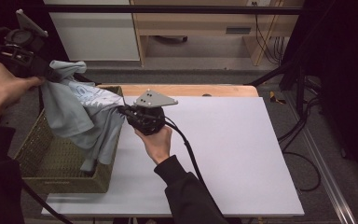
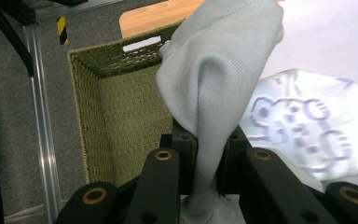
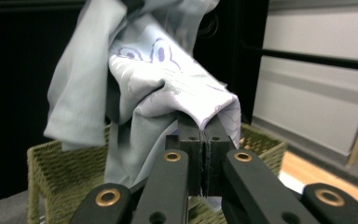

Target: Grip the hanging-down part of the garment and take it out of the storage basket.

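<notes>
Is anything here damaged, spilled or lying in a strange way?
Nothing stands out. The pale blue shirt hangs bunched between the left tongs and right tongs, its lower end inside the woven basket. The basket sits upright at the white table's left edge.

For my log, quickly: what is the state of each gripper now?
Left gripper: closed, holding the light blue shirt.
Right gripper: closed, holding the same shirt.

The pale blue shirt [image 2: 307, 126] carries a purple print of rounded, letter-like shapes, but I cannot read any word in it. On the woven basket [image 1: 51, 154] I see no readable label or number.
</notes>
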`<state>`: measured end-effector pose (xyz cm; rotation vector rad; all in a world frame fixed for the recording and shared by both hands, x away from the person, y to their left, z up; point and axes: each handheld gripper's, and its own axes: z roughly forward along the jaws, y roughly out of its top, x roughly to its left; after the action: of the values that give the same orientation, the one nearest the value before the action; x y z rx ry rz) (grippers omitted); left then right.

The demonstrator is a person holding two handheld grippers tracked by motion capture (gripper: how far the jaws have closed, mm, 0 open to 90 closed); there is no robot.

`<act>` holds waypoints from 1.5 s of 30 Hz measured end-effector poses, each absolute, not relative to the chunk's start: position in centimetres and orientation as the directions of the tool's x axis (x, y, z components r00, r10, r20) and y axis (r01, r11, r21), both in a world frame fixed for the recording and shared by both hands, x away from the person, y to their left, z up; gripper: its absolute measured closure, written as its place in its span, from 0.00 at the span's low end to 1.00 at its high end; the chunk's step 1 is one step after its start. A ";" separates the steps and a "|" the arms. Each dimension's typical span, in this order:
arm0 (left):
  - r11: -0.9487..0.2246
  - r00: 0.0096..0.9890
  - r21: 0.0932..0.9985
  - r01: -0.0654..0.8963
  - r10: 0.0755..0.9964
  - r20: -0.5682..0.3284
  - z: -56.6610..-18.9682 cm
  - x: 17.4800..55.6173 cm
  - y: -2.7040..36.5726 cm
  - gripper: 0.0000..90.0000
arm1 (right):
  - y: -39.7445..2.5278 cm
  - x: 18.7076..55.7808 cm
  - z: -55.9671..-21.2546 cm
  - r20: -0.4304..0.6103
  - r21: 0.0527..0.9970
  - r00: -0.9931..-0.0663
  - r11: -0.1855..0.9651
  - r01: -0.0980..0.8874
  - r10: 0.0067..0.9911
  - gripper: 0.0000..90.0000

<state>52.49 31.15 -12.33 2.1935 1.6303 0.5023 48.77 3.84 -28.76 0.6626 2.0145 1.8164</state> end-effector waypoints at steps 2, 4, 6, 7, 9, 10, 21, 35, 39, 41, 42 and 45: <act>-0.269 0.272 0.489 0.830 0.960 0.066 -12.2 52.4 31.1 0.88 | 3.2 48.6 -28.1 0.043 0.993 -0.823 0.067 0.099 0.567 1.00; -0.272 0.276 0.489 0.829 0.959 0.066 -12.2 52.3 31.0 0.88 | 2.7 48.5 -27.4 0.034 0.995 -0.817 0.059 0.084 0.576 1.00; -0.272 0.279 0.493 0.827 0.958 0.060 -12.1 52.2 30.9 0.89 | 2.1 48.4 -26.8 0.023 0.996 -0.811 0.052 0.066 0.584 1.00; -0.273 0.284 0.495 0.825 0.957 0.054 -12.1 52.2 30.9 0.88 | 1.8 48.4 -26.4 0.022 0.997 -0.808 0.045 0.061 0.588 1.00; -0.279 0.294 0.494 0.824 0.955 0.048 -12.0 52.3 30.6 0.88 | 1.4 48.3 -25.8 0.023 0.998 -0.799 0.031 0.052 0.601 1.00; -0.281 0.297 0.493 0.823 0.954 0.048 -12.0 52.3 30.5 0.88 | 1.1 48.3 -25.4 0.017 0.999 -0.796 0.024 0.040 0.604 1.00; -0.304 0.327 0.496 0.813 0.944 0.044 -12.1 52.6 29.0 0.88 | -0.1 47.6 -22.8 0.000 1.000 -0.780 -0.024 -0.020 0.626 1.00; -0.320 0.351 0.505 0.802 0.936 0.035 -11.7 52.4 28.1 0.88 | -0.6 47.2 -21.2 -0.029 0.995 -0.749 -0.051 -0.084 0.662 1.00; -0.324 0.361 0.510 0.796 0.932 0.030 -11.7 52.5 27.8 0.88 | -0.8 47.0 -21.1 -0.042 0.993 -0.743 -0.052 -0.103 0.668 1.00; -0.329 0.369 0.512 0.794 0.929 0.025 -11.7 52.5 27.6 0.88 | -0.9 47.0 -20.8 -0.042 0.992 -0.737 -0.063 -0.113 0.675 1.00; -0.330 0.371 0.512 0.793 0.928 0.024 -11.7 52.5 27.5 0.88 | -0.9 46.9 -20.7 -0.043 0.991 -0.736 -0.065 -0.117 0.675 1.00; -0.333 0.368 0.507 0.795 0.929 0.034 -11.8 52.6 27.4 0.88 | -1.0 46.9 -20.6 -0.042 0.991 -0.738 -0.063 -0.114 0.673 0.99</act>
<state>52.58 27.37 -11.80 2.2277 1.4984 0.4483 46.87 -0.98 -20.61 0.6010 1.6664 1.8566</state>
